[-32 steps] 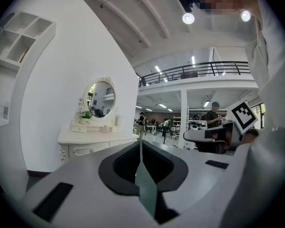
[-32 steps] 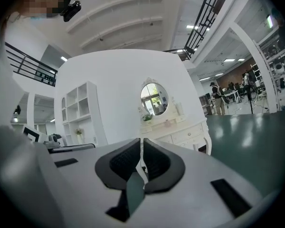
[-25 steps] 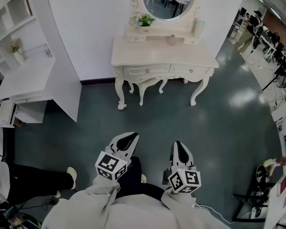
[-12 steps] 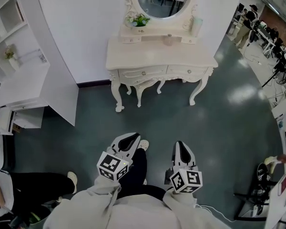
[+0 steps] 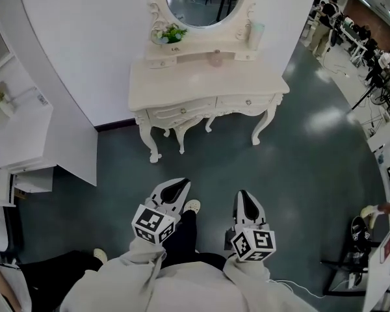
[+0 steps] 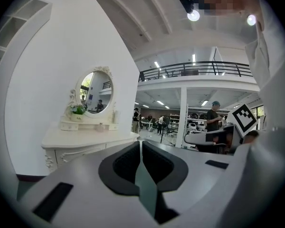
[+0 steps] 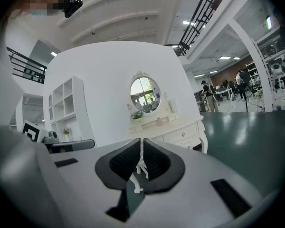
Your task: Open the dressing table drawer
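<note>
Ahead — drawer [image 5: 182, 112] front nearward, crosswise.

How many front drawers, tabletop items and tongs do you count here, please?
Front drawers of the dressing table: 2 (left drawer, right drawer)
Items on top of it: 3 (plant, small jar, tall pale container)
Tongs: 2 (left tongs, right tongs), both shut and empty
Total: 7

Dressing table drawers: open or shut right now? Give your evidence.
Shut. Both drawer fronts sit flush in the dressing table, nothing pulled out.
</note>
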`<state>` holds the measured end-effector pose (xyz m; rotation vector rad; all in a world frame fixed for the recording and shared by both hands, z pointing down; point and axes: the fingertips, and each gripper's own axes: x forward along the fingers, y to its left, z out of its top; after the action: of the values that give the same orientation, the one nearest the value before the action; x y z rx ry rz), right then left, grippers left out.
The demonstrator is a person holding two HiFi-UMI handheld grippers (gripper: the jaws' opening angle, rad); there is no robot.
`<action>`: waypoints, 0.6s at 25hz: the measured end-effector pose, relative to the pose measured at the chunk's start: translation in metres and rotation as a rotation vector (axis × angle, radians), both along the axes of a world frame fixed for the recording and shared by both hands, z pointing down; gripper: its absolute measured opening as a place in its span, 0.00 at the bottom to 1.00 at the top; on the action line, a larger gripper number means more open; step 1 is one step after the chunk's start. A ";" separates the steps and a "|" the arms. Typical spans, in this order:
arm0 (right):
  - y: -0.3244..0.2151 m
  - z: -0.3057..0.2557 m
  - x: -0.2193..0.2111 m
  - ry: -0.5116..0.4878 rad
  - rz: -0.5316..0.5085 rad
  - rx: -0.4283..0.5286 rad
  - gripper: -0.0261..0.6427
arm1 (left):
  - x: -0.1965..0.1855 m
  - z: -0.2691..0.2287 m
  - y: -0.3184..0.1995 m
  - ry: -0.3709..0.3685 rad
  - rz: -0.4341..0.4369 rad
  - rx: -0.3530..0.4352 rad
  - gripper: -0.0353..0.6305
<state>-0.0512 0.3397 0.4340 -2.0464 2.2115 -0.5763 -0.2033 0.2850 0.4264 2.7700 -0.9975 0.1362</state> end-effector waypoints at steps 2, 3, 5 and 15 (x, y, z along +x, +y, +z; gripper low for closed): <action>-0.016 -0.004 0.007 0.002 0.013 0.004 0.10 | 0.007 -0.003 -0.017 0.002 0.015 0.001 0.10; -0.024 -0.007 0.010 0.001 0.019 0.007 0.10 | 0.011 -0.004 -0.025 0.001 0.025 0.003 0.10; -0.041 -0.010 0.014 0.003 0.027 0.010 0.10 | 0.018 -0.006 -0.042 0.002 0.041 0.004 0.10; -0.117 -0.026 0.035 0.017 0.052 0.028 0.10 | 0.048 -0.018 -0.121 0.008 0.093 0.018 0.10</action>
<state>-0.0166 0.2230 0.4079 -2.0955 2.1558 -0.5215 -0.1550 0.1639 0.4084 2.8322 -0.8727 0.1305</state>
